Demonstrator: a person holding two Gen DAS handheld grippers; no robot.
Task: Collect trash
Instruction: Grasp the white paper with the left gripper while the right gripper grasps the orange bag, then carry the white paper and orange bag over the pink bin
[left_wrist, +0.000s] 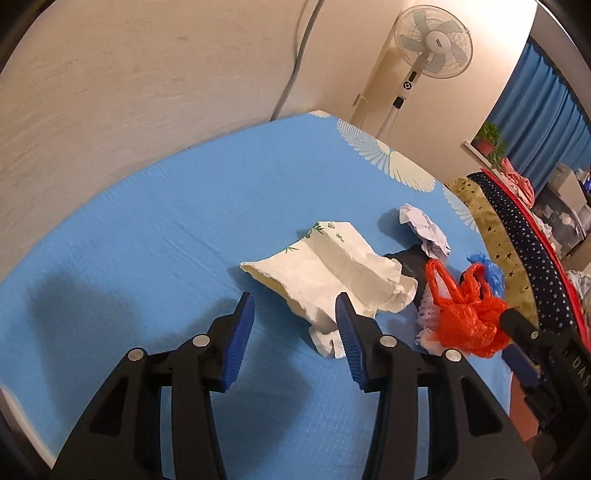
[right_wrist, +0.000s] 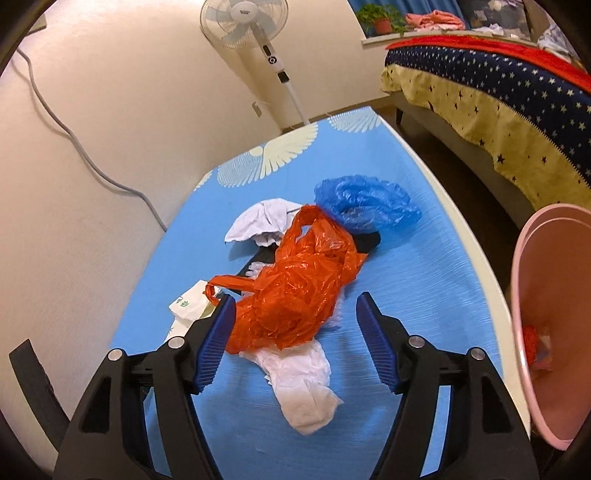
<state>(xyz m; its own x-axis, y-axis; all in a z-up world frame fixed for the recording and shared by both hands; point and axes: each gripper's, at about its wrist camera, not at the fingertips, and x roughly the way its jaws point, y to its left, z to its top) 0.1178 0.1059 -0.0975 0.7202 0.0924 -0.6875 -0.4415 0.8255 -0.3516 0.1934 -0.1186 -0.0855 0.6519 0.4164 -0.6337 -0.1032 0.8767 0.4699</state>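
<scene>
Trash lies on a blue table mat (left_wrist: 166, 240). A white paper bag with green print (left_wrist: 332, 273) lies just ahead of my open, empty left gripper (left_wrist: 295, 314). A crumpled red plastic bag (right_wrist: 295, 288) lies between the fingers of my open right gripper (right_wrist: 295, 317), over a white tissue (right_wrist: 303, 384). Behind it are a blue plastic bag (right_wrist: 365, 203), a crumpled white paper (right_wrist: 262, 218) and a black item (right_wrist: 369, 240). The red bag (left_wrist: 461, 310) and the right gripper (left_wrist: 524, 332) also show in the left wrist view.
A pink bin (right_wrist: 554, 314) with some trash inside stands off the table's right edge. A standing fan (right_wrist: 251, 26) is by the wall behind the table. A bed with a star-patterned cover (right_wrist: 498, 85) is to the right. A grey cable (right_wrist: 74, 140) hangs on the wall.
</scene>
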